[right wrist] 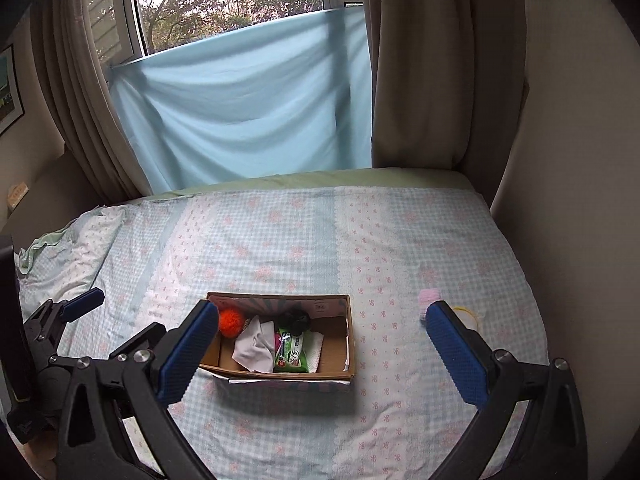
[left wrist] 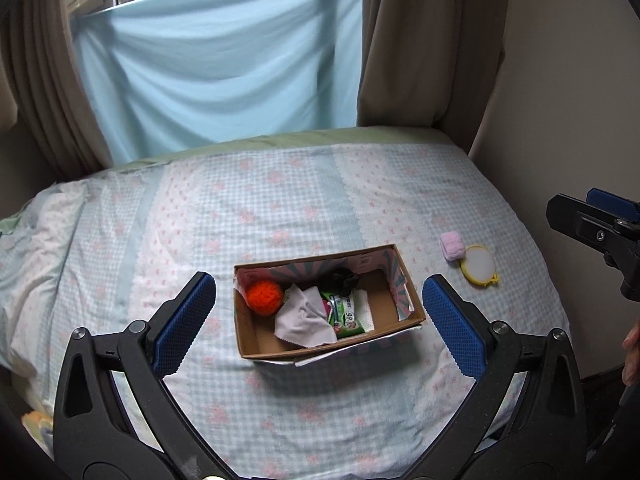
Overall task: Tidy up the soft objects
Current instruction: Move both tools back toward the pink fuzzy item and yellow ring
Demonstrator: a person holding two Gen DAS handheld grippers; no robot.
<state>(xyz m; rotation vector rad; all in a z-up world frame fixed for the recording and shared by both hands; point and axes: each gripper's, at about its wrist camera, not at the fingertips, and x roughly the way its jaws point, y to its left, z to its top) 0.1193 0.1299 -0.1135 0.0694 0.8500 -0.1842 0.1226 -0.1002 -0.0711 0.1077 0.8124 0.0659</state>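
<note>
The pink roll (left wrist: 452,245) and the yellow puff (left wrist: 479,266) lie on the bed (left wrist: 280,200), right of the box (left wrist: 404,280). The right tool (right wrist: 320,344), wide and empty, is nearer; the left tool (left wrist: 320,316) is wide too.

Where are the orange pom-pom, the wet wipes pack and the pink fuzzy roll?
orange pom-pom (left wrist: 264,297), left wrist view, middle of the ball.
wet wipes pack (left wrist: 349,317), left wrist view, centre of the green wrapper.
pink fuzzy roll (left wrist: 452,245), left wrist view, middle of its side.
</note>
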